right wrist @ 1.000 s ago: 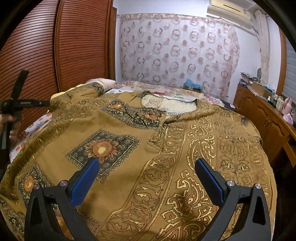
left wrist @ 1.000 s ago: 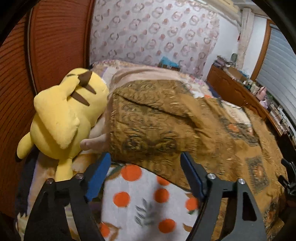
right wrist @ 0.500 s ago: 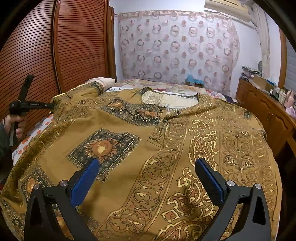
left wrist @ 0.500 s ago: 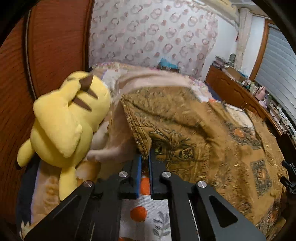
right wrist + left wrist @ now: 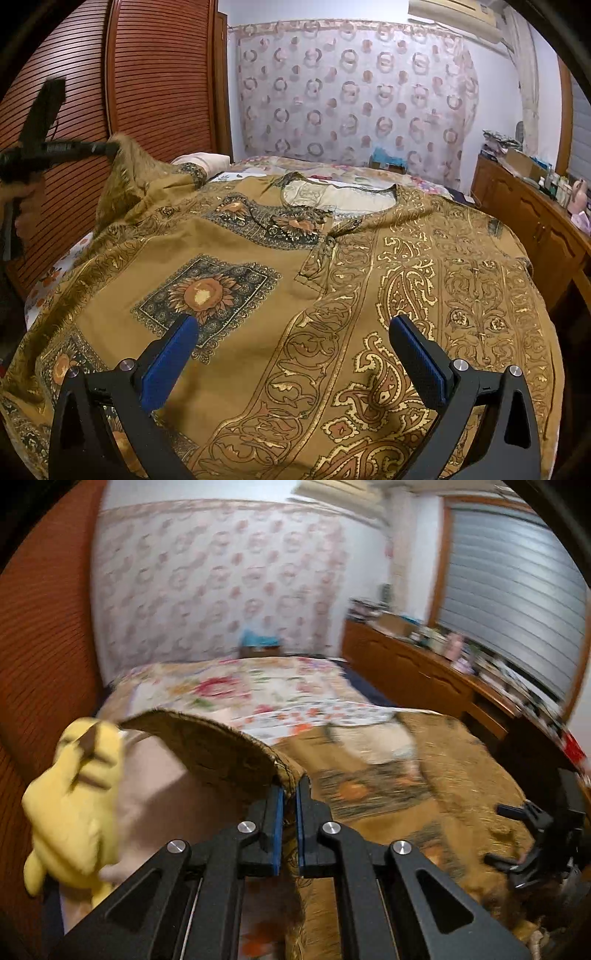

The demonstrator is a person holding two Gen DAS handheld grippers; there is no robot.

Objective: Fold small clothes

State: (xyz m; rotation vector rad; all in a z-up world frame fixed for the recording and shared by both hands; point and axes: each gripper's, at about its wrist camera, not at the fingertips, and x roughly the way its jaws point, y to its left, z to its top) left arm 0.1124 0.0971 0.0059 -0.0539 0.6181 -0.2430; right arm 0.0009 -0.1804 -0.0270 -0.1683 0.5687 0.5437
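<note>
A mustard-brown patterned shirt (image 5: 258,295) with sunflower squares lies spread face up over the bed. My left gripper (image 5: 290,794) is shut on the shirt's left sleeve edge (image 5: 236,749), which is raised off the bed. From the right wrist view, that left gripper (image 5: 110,147) holds the sleeve tip (image 5: 129,173) high at the far left. My right gripper (image 5: 291,350) stands open just above the shirt's lower front, nothing between its blue pads (image 5: 166,358).
A yellow plush toy (image 5: 74,805) and a pink pillow (image 5: 155,794) sit at the bed's left side by the slatted wooden wardrobe (image 5: 147,92). A wooden dresser (image 5: 535,221) crowded with small items runs along the right. A floral bedsheet (image 5: 258,694) lies beyond the shirt.
My left gripper went from open to shut on the sleeve edge, then lifted it up and away from the bed. The right gripper stayed still and open.
</note>
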